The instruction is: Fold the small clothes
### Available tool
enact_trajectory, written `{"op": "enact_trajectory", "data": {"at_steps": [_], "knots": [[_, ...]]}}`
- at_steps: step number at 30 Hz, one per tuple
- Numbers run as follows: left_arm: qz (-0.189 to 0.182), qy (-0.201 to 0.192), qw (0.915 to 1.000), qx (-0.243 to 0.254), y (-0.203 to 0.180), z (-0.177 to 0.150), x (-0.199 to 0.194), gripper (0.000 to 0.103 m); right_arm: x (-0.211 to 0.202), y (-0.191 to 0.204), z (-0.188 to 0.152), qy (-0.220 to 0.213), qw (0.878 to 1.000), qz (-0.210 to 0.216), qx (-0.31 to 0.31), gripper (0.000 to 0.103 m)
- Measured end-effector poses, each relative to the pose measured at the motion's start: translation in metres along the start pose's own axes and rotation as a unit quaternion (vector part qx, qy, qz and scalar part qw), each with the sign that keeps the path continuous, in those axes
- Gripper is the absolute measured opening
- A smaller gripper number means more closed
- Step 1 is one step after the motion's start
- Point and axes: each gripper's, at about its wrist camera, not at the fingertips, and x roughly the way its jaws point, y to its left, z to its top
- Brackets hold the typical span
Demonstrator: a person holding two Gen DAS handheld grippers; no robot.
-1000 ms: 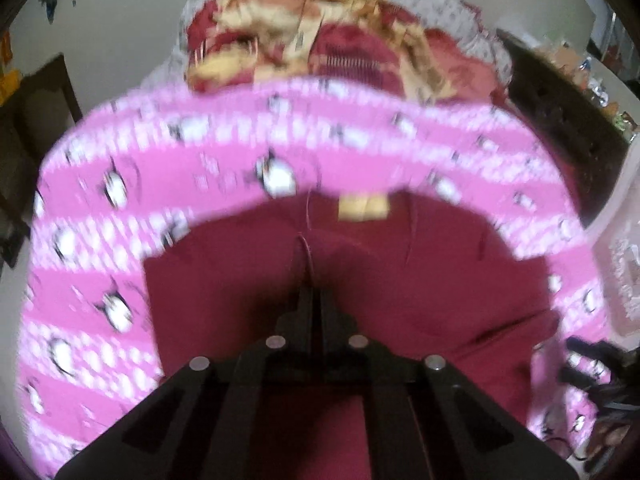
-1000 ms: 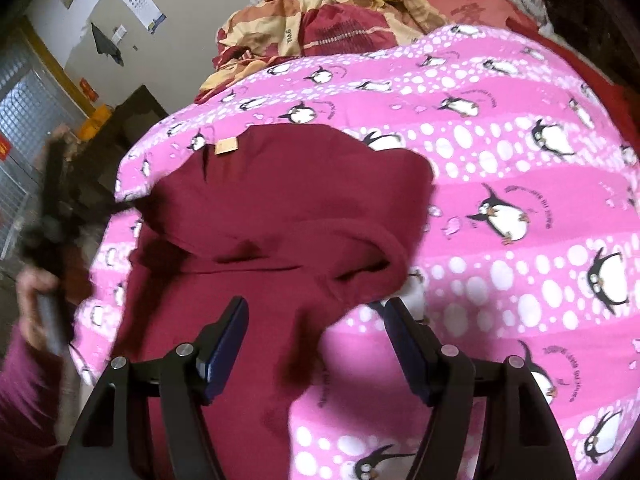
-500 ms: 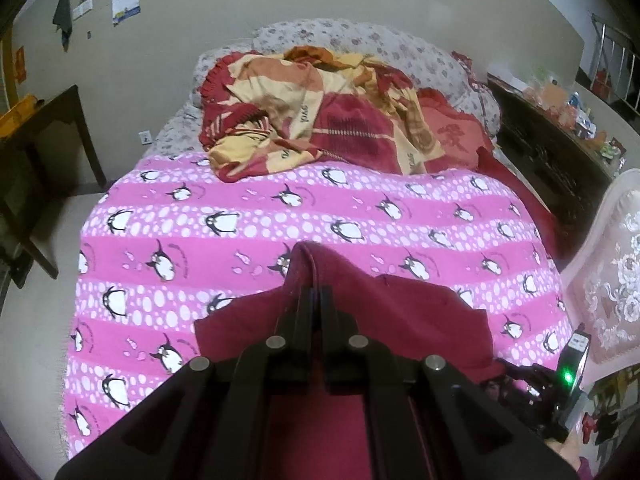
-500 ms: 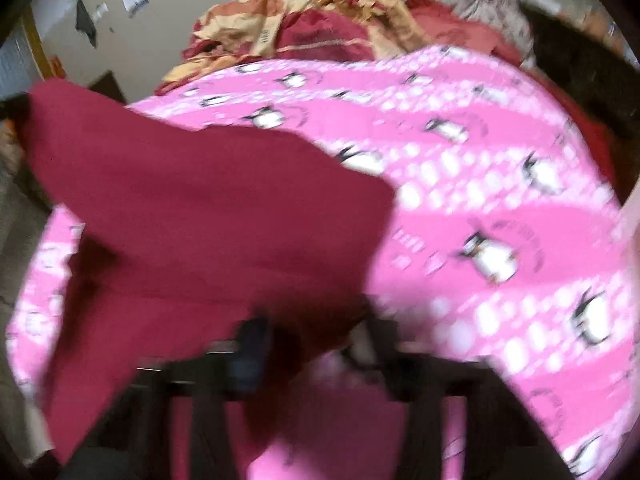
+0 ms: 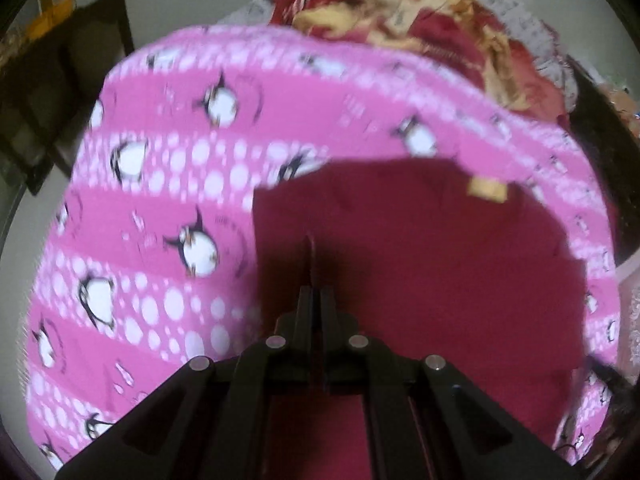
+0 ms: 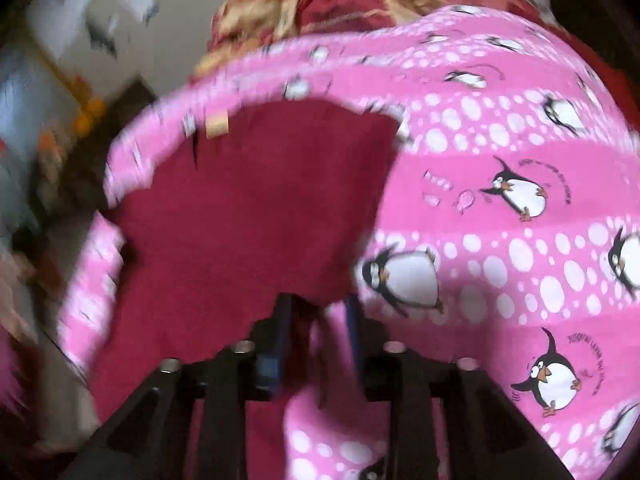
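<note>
Closest in, the left gripper points steeply down, its two black fingers pressed together with no gap, a thin ridge of the maroon garment rising from between the tips; the picture is smeared, so the pinch looks like a hold on the cloth, though the exact contact is hard to make out. On the other side, the right gripper has its jaws part-way apart, having just been opening, and the garment's near corner hangs down between the blue-lined fingers; the pads do not press on it. A fold of the pink penguin blanket bulges up just under that gripper.

Further out, the maroon garment lies spread on the blanket, its left edge straight in the left wrist view, its far edge carrying a small tan label. From the right wrist view the same label sits at the garment's far left corner.

Beyond the pink blanket, a rumpled red and yellow quilt is heaped at the head of the bed. A dark wooden piece of furniture stands at far left against the pale wall.
</note>
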Motion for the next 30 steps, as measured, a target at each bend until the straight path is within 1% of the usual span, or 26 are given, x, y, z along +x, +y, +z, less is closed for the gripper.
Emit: {"op": "enact_trajectory", "data": {"at_steps": [1, 2, 4, 6, 8, 9, 10, 11, 12, 13, 14, 15, 16, 17, 19, 20, 21, 22, 23, 24, 25, 27, 28, 29, 30], "knots": [[-0.001, 0.003, 1.0, -0.002, 0.002, -0.003, 0.005, 0.003, -0.002, -0.005, 0.007, -0.013, 1.0, 0.001, 0.016, 0.073], [-0.002, 0.003, 1.0, -0.003, 0.002, -0.005, 0.007, 0.003, 0.001, -0.011, 0.018, -0.023, 0.999, -0.002, 0.034, 0.078], [-0.001, 0.0, 1.0, 0.001, 0.0, -0.008, 0.008, 0.003, 0.016, -0.017, 0.034, -0.019, 0.999, -0.009, 0.048, 0.079], [-0.001, -0.005, 1.0, 0.006, -0.002, -0.008, 0.007, 0.003, 0.039, -0.019, 0.047, -0.005, 0.998, 0.003, 0.062, 0.079], [0.001, -0.007, 0.9999, 0.01, -0.004, -0.008, 0.008, 0.003, 0.065, -0.02, 0.054, 0.02, 0.997, 0.018, 0.078, 0.079], [0.001, -0.007, 0.9999, 0.011, -0.004, -0.007, 0.009, 0.003, 0.078, -0.018, 0.056, 0.033, 0.996, 0.024, 0.078, 0.076], [0.001, -0.007, 0.9999, 0.013, -0.006, -0.006, 0.009, 0.003, 0.086, -0.013, 0.058, 0.039, 0.997, 0.017, 0.065, 0.051], [-0.001, -0.007, 0.9999, 0.014, -0.007, -0.006, 0.008, 0.003, 0.088, -0.009, 0.057, 0.038, 0.998, 0.002, 0.049, 0.038], [-0.006, -0.006, 0.9999, 0.014, -0.007, -0.005, 0.008, 0.003, 0.084, -0.002, 0.059, 0.027, 0.999, -0.01, 0.025, 0.022], [-0.014, -0.005, 0.9998, 0.015, -0.007, -0.005, 0.007, 0.003, 0.076, 0.001, 0.06, 0.014, 1.0, -0.014, 0.012, 0.02], [-0.02, -0.007, 0.9996, 0.017, -0.008, -0.006, 0.007, 0.003, 0.071, 0.002, 0.062, 0.007, 1.0, -0.02, 0.003, 0.019], [-0.022, -0.008, 0.9995, 0.02, -0.011, -0.005, 0.009, 0.004, 0.068, 0.003, 0.064, 0.0, 0.999, -0.035, -0.008, 0.018], [-0.019, -0.008, 0.9994, 0.027, -0.014, -0.008, 0.013, 0.008, 0.067, 0.001, 0.064, -0.004, 0.999, -0.051, -0.014, 0.018], [-0.009, -0.004, 0.9994, 0.034, -0.017, -0.01, 0.018, 0.011, 0.071, -0.001, 0.063, 0.0, 0.998, -0.066, -0.016, 0.018], [0.02, 0.004, 0.9987, 0.046, -0.02, -0.015, 0.033, 0.02, 0.083, -0.009, 0.061, 0.017, 0.997, -0.076, -0.005, 0.018], [0.022, 0.007, 0.9987, 0.046, -0.019, -0.016, 0.037, 0.021, 0.084, -0.011, 0.06, 0.016, 0.997, -0.074, 0.003, 0.019], [0.02, 0.009, 0.9988, 0.043, -0.017, -0.017, 0.039, 0.022, 0.08, -0.012, 0.06, 0.013, 0.997, -0.072, 0.016, 0.021], [0.014, 0.007, 0.9992, 0.036, -0.013, -0.017, 0.036, 0.025, 0.073, -0.013, 0.061, 0.008, 0.997, -0.074, 0.023, 0.03], [0.012, 0.004, 0.9994, 0.032, -0.011, -0.016, 0.033, 0.028, 0.062, -0.01, 0.06, -0.003, 0.996, -0.087, 0.023, 0.03], [0.013, -0.001, 0.9995, 0.029, -0.008, -0.016, 0.028, 0.037, 0.056, -0.007, 0.058, -0.008, 0.995, -0.093, 0.017, 0.03], [0.019, -0.009, 0.9994, 0.029, -0.006, -0.015, 0.023, 0.048, 0.046, -0.001, 0.055, -0.012, 0.995, -0.095, 0.003, 0.032], [0.034, -0.029, 0.9985, 0.031, -0.004, -0.014, 0.016, 0.06, 0.034, 0.016, 0.045, -0.009, 0.997, -0.075, -0.032, 0.036], [0.042, -0.036, 0.9979, 0.032, -0.003, -0.014, 0.015, 0.062, 0.035, 0.025, 0.04, 0.0, 0.996, -0.069, -0.05, 0.036], [0.046, -0.035, 0.9978, 0.033, -0.004, -0.013, 0.017, 0.062, 0.039, 0.033, 0.034, 0.013, 0.995, -0.068, -0.07, 0.036], [0.048, -0.03, 0.9979, 0.032, -0.005, -0.014, 0.021, 0.062, 0.046, 0.038, 0.028, 0.032, 0.993, -0.08, -0.086, 0.036]]}}
